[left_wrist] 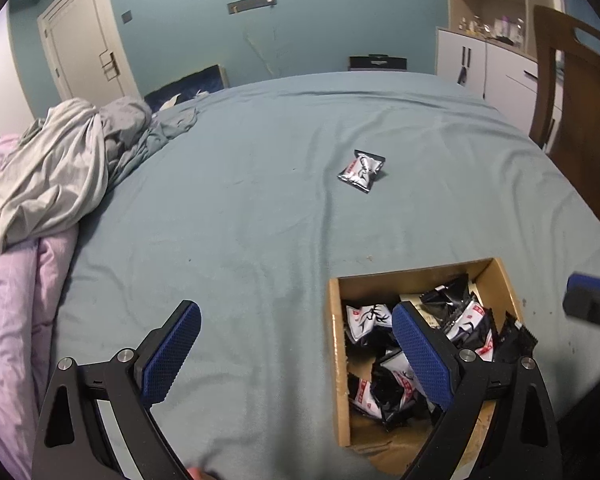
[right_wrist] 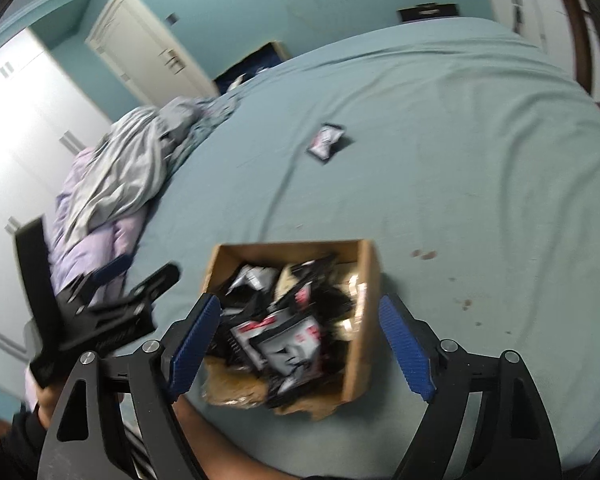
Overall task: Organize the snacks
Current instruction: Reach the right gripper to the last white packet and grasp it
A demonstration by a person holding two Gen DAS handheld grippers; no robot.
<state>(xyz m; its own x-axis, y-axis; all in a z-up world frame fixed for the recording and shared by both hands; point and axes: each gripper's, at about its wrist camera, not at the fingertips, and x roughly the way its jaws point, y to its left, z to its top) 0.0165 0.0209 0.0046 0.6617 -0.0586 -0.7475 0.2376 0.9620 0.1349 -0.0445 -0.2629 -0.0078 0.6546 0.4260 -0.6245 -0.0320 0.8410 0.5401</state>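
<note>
An open cardboard box [left_wrist: 336,344] [right_wrist: 358,344] sits on the blue-green bedsheet, filled with several black-and-white snack packets [left_wrist: 370,318] [right_wrist: 288,344]. One loose snack packet [left_wrist: 361,171] [right_wrist: 326,143] lies alone on the sheet farther out. My left gripper [left_wrist: 296,318] is open and empty, its right finger over the box's left part. My right gripper [right_wrist: 300,312] is open and empty, hovering above the box. The left gripper's body also shows in the right wrist view [right_wrist: 100,312], left of the box.
A heap of grey and lilac bedding [left_wrist: 48,184] [right_wrist: 116,192] lies at the left of the bed. A wooden chair [left_wrist: 572,92] stands at the right edge. White cabinets [left_wrist: 484,68] and a door [left_wrist: 84,44] line the far wall.
</note>
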